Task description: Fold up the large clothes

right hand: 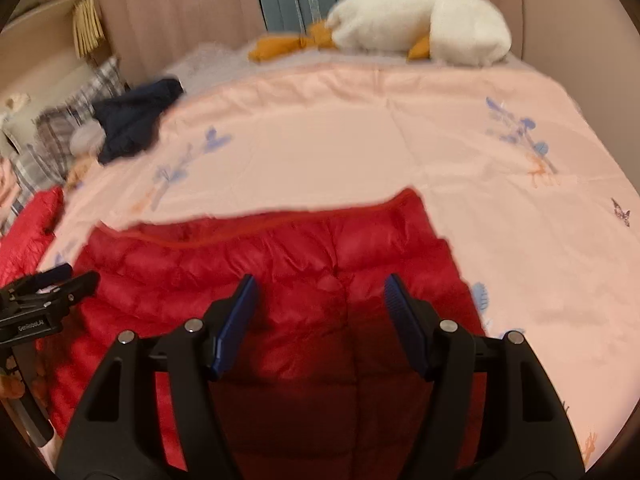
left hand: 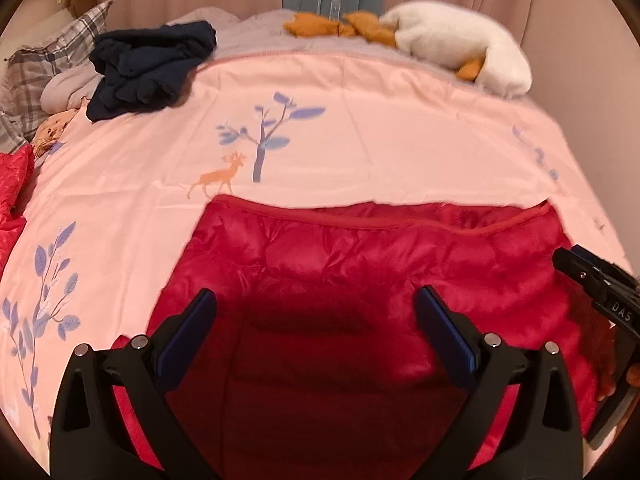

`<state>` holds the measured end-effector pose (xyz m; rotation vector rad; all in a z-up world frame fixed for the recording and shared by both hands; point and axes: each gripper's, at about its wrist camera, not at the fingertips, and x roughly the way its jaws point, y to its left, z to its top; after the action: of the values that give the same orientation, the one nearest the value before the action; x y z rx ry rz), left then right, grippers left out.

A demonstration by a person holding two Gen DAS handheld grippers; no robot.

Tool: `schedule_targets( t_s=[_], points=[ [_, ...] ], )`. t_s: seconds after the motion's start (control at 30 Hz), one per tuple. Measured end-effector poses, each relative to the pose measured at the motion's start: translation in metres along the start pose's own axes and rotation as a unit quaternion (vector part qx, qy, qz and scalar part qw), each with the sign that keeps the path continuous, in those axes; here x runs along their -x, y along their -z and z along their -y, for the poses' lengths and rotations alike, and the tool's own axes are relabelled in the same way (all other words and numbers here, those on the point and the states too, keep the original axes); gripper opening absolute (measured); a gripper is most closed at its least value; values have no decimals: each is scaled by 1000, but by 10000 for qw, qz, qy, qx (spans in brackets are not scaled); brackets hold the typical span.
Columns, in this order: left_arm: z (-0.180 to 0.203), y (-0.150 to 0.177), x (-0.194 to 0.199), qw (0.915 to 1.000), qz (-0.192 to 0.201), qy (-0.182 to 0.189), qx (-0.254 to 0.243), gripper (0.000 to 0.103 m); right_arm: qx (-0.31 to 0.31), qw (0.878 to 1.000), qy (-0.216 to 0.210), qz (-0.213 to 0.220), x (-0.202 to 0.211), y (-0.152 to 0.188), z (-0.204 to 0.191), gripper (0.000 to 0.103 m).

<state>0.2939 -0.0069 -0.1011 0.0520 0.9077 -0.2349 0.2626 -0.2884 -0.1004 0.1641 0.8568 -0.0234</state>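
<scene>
A red quilted puffer jacket (left hand: 360,264) lies flat on the pink bedspread (left hand: 360,128), its hem edge toward the far side. It also shows in the right wrist view (right hand: 256,264). My left gripper (left hand: 316,300) is open just above the jacket's left part, holding nothing. My right gripper (right hand: 320,288) is open above the jacket's right part, holding nothing. The right gripper shows at the right edge of the left wrist view (left hand: 600,280). The left gripper shows at the left edge of the right wrist view (right hand: 44,288).
A dark navy garment (left hand: 148,68) is bunched at the far left, by a plaid pillow (left hand: 44,68). A white plush goose (left hand: 460,40) lies along the far edge. More red quilted fabric (left hand: 12,192) lies at the left edge. Curtains hang behind the bed.
</scene>
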Motion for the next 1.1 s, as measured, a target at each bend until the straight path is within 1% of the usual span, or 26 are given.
schedule_targets(
  t_s=[0.07,0.13,0.33,0.4,0.47,0.53,0.57,0.7,0.77,0.83,0.97,1.1],
  points=[
    [1,4,-14,9997,-227,-35,-5,100,-13,9997,38,-224,-13,2,1,70],
    [-1,8,-23,9995,-325,-9,27,100,-65,9994,24,-334,-22,6,3,71],
    [-1,10,-24,9995,-320,-31,29,101,-12,9994,95,-335,-24,9,1,72],
    [-2,9,-19,9997,-219,-66,43,101,-14,9999,132,-106,-13,10,0,72],
    [-2,14,-7,9999,-29,-98,112,101,11,9995,186,255,6,15,-3,72],
    [0,20,7,9998,158,-100,119,101,41,9985,76,534,25,21,-6,72],
    [1,23,13,9996,258,-99,96,101,54,9980,-16,630,34,25,-7,72],
    [12,39,42,9983,583,-14,-82,101,114,9968,-292,737,56,40,-15,74],
    [18,49,53,9973,717,44,-153,101,126,9966,-372,723,62,49,-17,74],
    [24,58,55,9970,727,49,-268,101,152,9975,-420,556,58,57,-20,76],
    [30,66,40,9979,504,-33,-394,101,259,9989,-306,239,39,65,-24,77],
    [29,67,41,9985,422,-50,-351,101,75,9991,-382,155,43,63,-20,77]
  ],
)
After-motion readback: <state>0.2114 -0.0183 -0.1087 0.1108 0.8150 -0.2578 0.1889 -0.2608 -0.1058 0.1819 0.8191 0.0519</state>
